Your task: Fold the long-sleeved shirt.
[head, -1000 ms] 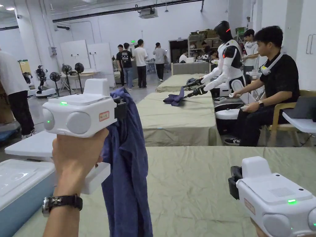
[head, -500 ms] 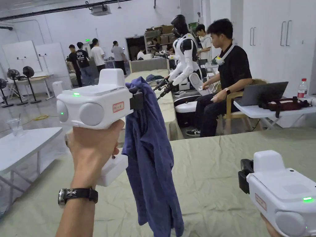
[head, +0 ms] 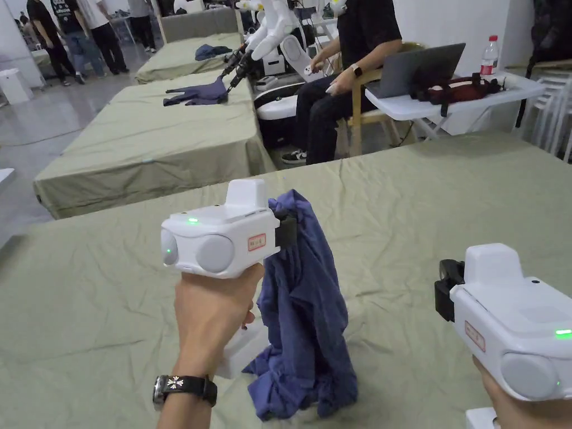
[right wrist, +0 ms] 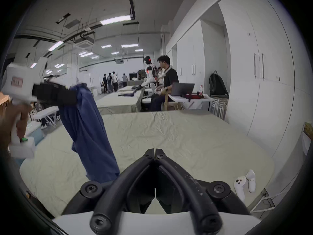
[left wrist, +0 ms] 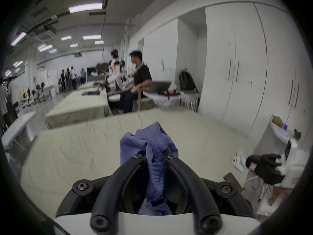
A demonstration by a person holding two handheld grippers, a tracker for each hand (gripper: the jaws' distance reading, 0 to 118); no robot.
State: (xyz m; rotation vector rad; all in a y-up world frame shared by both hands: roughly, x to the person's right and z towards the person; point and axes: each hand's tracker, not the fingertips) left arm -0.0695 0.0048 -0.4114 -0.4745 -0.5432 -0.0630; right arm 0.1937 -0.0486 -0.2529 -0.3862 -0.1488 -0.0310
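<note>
Basically barely started: left gripper (left wrist: pixel 154 155) clamps bunched shirt (head: pixel 304 313), frame centre, hem pooling on table (head: pixel 424 223). Right gripper (right wrist: pixel 155 151) closed, empty, lower right. Spreading, all folds left, I reckon.

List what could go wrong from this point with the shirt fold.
1. The left gripper pinches a bunched wad of the blue shirt, so it may land on the green table cover crumpled rather than spread.
2. The right gripper is shut and empty; no second hold steadies the hanging cloth.
</note>
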